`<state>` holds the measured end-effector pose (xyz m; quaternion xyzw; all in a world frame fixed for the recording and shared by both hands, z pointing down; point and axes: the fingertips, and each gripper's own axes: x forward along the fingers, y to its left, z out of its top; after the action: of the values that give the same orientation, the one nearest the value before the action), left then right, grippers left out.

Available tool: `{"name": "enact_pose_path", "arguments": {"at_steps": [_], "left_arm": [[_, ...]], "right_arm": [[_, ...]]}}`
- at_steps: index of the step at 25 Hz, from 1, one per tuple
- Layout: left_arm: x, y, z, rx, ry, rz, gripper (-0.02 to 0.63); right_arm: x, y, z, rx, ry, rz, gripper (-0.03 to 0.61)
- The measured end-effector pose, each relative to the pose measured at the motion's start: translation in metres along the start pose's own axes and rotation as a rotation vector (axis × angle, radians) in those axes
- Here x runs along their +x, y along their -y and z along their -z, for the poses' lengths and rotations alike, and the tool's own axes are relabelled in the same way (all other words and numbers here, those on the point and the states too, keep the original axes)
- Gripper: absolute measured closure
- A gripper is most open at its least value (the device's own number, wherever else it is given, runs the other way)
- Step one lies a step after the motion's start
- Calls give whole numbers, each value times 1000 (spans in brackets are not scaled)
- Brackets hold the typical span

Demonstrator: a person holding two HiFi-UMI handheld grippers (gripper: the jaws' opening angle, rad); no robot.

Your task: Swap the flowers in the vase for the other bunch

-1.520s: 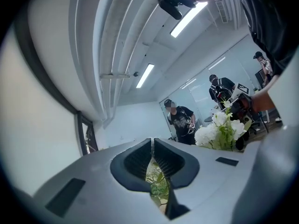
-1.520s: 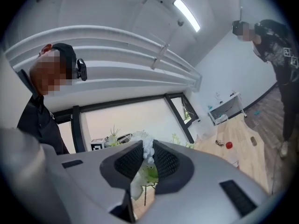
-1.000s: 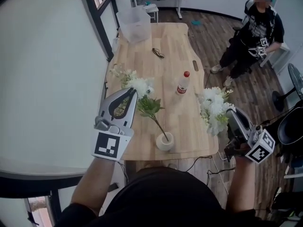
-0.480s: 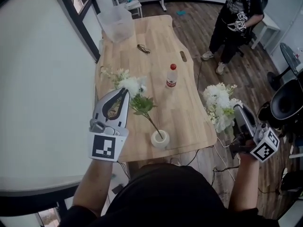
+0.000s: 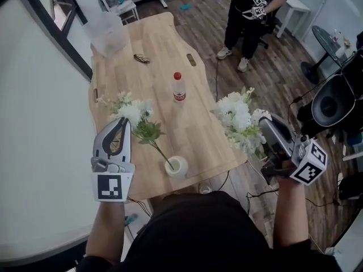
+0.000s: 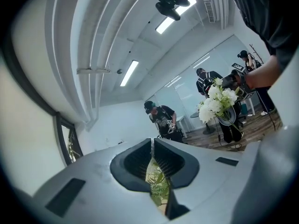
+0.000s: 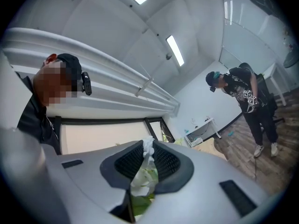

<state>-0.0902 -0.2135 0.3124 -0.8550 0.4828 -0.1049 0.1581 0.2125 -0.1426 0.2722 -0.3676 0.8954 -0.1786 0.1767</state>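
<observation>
A small white vase (image 5: 177, 167) stands near the table's front edge. It holds one leaning stem with white flowers (image 5: 134, 111) and green leaves. My left gripper (image 5: 122, 121) hovers just left of those flowers, its jaws shut with nothing between them; in the left gripper view (image 6: 152, 142) leaves show behind the slit. My right gripper (image 5: 264, 123) hangs off the table's right edge, shut on the stems of the other white bunch (image 5: 237, 118). In the right gripper view (image 7: 147, 144) a white bloom and green stem (image 7: 141, 178) sit pinched between the pads.
On the wooden table (image 5: 195, 126) stand a red-capped bottle (image 5: 178, 88), a pair of glasses (image 5: 142, 58) and a clear plastic box (image 5: 108, 30) at the far end. A person (image 5: 252, 7) stands beyond the table. A black chair (image 5: 332, 103) is at the right.
My left gripper has sunk a little and still sits beside the vase flowers. My right gripper keeps its hold on the bunch by the table's right edge. The head view has swung.
</observation>
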Motion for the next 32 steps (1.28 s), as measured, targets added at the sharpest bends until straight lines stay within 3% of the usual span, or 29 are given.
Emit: {"name": "enact_pose_path", "arguments": {"at_steps": [4,17,25,32], "left_arm": [[8,3,8,5,-10,14,591],[17,17,33,-60,-50,42,590],[9,33,12,-49,-18,63,591],[-7,46,-2,-61,-47,116,589]], "right_arm": [[2,-1,-4,40,28,-35,502],[-5,17,6,93,13,-9,502],[-11,21,16,146,13,-29,502],[-4,11,11,152,20,-73,502]]}}
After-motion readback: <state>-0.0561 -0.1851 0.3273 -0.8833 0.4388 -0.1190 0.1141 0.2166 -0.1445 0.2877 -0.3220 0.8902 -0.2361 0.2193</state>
